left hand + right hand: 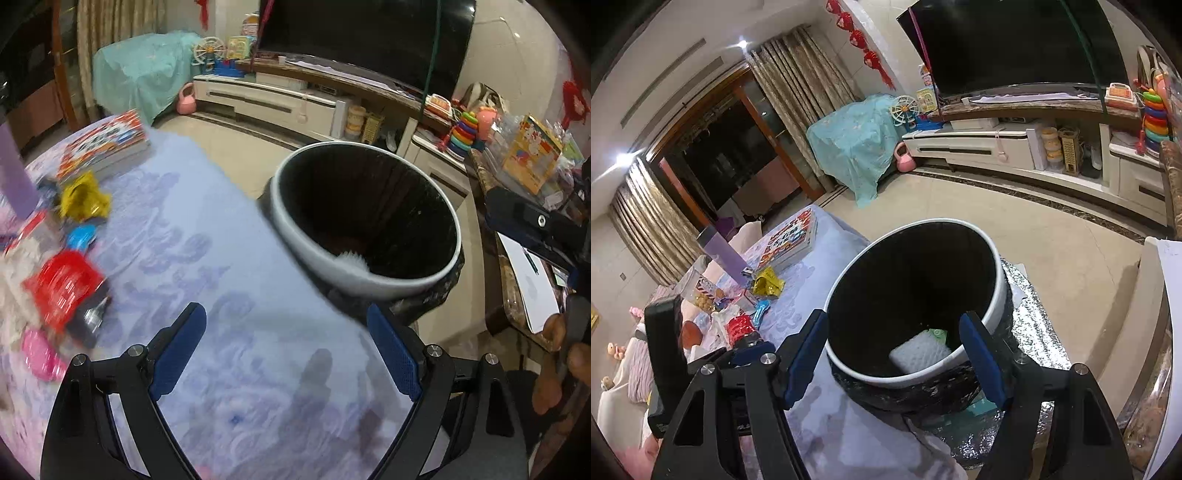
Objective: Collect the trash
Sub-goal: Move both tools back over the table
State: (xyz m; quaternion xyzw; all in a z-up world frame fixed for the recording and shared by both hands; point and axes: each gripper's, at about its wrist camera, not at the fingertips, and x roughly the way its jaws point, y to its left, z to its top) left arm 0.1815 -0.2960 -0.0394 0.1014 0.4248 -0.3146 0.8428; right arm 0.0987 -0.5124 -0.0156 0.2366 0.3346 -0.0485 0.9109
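A black trash bin with a white rim [291,229] [996,291] stands just off the table's right edge. A white foam piece [919,350] [351,260] and a green scrap [938,334] lie inside it. My right gripper [894,316] hangs open over the bin's mouth with nothing between its fingers. My left gripper [284,310] is open and empty over the lilac tablecloth [207,236]. Left of it lies a blurred pile of litter: a yellow wrapper [85,199] [768,284], a red packet [62,291] [740,326], a blue item [81,236] and a pink one [38,354].
A stack of books [107,144] [792,236] and a purple box [726,256] stand at the table's far side. The bin rests on a silver mat [1041,332]. A side table with white paper [532,288] is at the right, a hand [554,354] near it.
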